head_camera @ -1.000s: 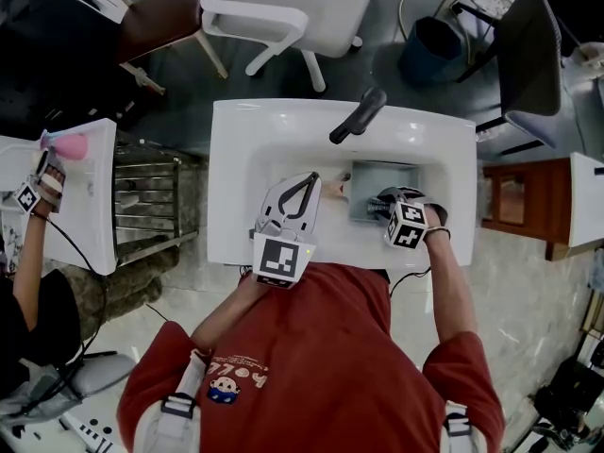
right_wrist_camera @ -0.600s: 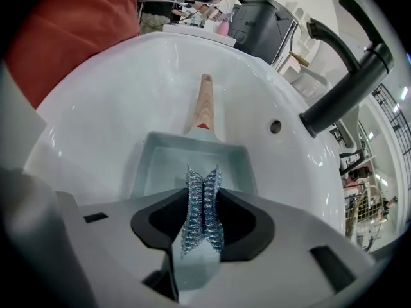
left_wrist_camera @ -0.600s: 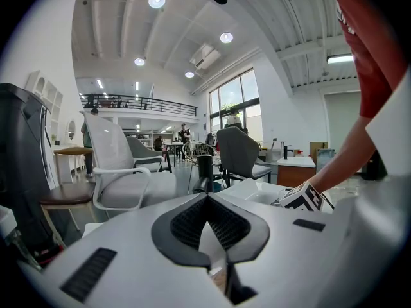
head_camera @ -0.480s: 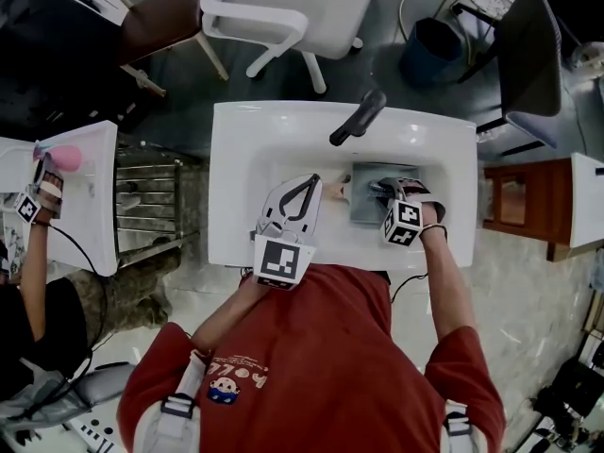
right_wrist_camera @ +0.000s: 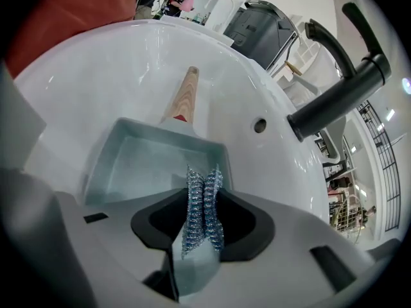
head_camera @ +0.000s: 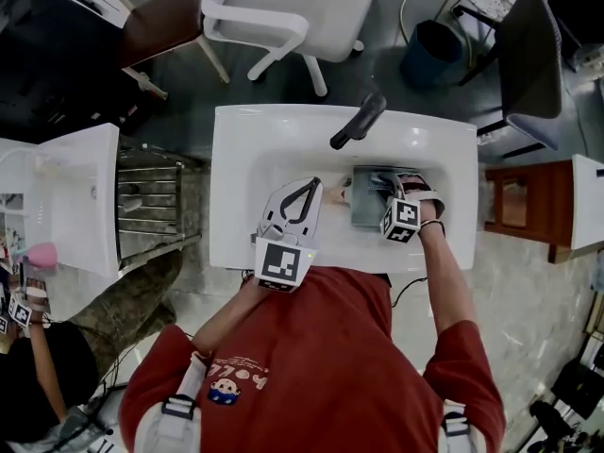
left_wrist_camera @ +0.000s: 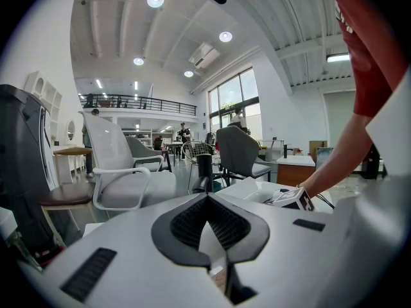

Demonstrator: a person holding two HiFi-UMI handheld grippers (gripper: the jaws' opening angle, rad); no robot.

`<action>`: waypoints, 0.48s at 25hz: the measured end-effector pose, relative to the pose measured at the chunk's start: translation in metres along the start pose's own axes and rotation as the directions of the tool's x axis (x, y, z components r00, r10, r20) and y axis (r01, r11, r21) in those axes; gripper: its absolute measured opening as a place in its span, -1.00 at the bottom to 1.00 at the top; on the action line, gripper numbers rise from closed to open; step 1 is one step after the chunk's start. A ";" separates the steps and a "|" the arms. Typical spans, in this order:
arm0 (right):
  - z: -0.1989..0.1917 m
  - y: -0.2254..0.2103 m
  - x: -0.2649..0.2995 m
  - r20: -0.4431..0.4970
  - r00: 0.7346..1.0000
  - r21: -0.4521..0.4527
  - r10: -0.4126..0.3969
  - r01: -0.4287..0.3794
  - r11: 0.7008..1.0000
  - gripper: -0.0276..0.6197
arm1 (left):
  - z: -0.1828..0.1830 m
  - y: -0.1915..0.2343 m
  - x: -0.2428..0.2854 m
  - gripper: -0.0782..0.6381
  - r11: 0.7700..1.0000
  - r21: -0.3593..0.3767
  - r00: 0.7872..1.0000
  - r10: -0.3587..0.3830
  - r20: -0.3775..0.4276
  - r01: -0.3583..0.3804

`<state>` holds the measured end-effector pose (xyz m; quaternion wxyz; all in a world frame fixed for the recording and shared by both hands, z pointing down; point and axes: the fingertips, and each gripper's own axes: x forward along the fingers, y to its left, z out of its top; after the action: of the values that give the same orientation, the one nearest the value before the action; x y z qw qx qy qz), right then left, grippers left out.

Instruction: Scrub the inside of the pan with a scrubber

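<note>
Your right gripper (right_wrist_camera: 204, 201) is clamped on the scrubber (right_wrist_camera: 200, 204), a steel-wool wad pinched between both jaws, poised at one corner of the pan (right_wrist_camera: 138, 162); I cannot tell whether they touch. The pan lies in the sink (head_camera: 283, 149) by the faucet (head_camera: 357, 119), with its wooden handle (right_wrist_camera: 182, 95) pointing toward your left gripper (head_camera: 307, 189). That gripper sits over the sink's front-left rim, its jaws together at the tips with nothing between them.

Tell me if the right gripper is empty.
No, the right gripper clamps a silvery-blue metal mesh scrubber between its jaws over the square grey pan.
</note>
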<state>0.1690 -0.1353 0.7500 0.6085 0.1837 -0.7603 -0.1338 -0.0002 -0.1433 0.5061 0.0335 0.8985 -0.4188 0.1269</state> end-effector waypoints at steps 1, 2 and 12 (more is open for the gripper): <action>0.000 -0.002 0.001 0.001 1.000 0.000 -0.008 0.008 1.000 -0.45 | 0.000 0.000 0.000 -0.74 1.000 0.003 1.000 -0.001 0.001 0.001; -0.001 -0.004 0.002 0.003 1.000 0.002 -0.010 0.010 1.000 -0.45 | 0.000 -0.001 0.000 -0.74 1.000 0.003 1.000 -0.002 0.002 0.002; 0.001 -0.005 0.002 -0.009 1.000 0.019 0.004 -0.004 1.000 -0.45 | -0.003 0.001 -0.002 -0.74 1.000 0.010 1.000 0.005 -0.015 -0.005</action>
<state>0.1683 -0.1406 0.7496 0.6104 0.1885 -0.7592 -0.1245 -0.0032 -0.1421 0.5082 0.0319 0.8967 -0.4202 0.1356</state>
